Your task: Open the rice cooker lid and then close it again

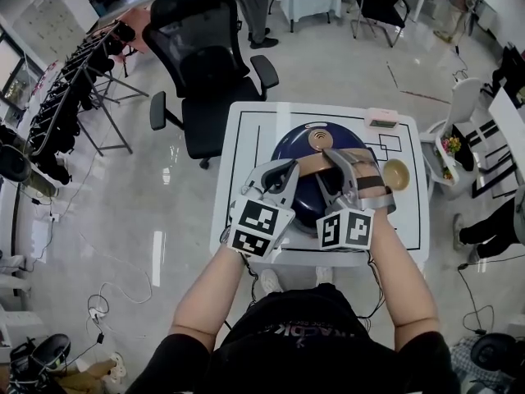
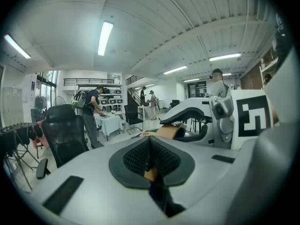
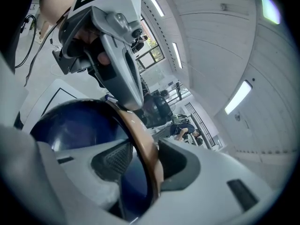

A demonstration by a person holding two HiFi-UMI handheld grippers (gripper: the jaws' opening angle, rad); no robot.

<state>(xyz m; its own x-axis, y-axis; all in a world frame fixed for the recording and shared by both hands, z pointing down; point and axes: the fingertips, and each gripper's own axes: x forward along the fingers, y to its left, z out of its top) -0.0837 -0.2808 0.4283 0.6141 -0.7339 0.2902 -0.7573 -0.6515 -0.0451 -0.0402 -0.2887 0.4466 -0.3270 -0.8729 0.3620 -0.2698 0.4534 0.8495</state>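
**Office chair** (image 1: 205, 56): black, on the floor at the far left, clear of the bench.

**Bench** (image 1: 238, 138): white top with black outlines, directly in front of the person.

**Left hand-held gripper** (image 1: 287, 171): jaws together, pads meeting. It sits at the near left of the cooker, just beside the left end of the carrying handle. A sliver of tan shows under the pads, and whether it is nipped cannot be told.

**Rice cooker** (image 1: 299, 150): dark blue dome at the middle of the bench. The lid is down, and the tan vent cap (image 1: 321, 140) is on its far side.

**Carrying handle** (image 1: 310, 164): a tan band arching over the lid from left to right.

**Right hand-held gripper** (image 1: 339, 164): jaws wide apart with the handle band between them. The band lies against one pad and a gap shows at the other, so it is straddled, not clamped.

**Bowl** (image 1: 395, 174): small, tan, just right of the cooker. A pink-and-white device (image 1: 381, 119) lies at the far right.

**Handling note (judgement):**
- The lid is not yet opened.
- Close the right jaws squarely on the band before pulling.
- Keep the left gripper pressed low to steady the body, since the cooker could slide.
- Swing the arc slowly, well away from the bowl.
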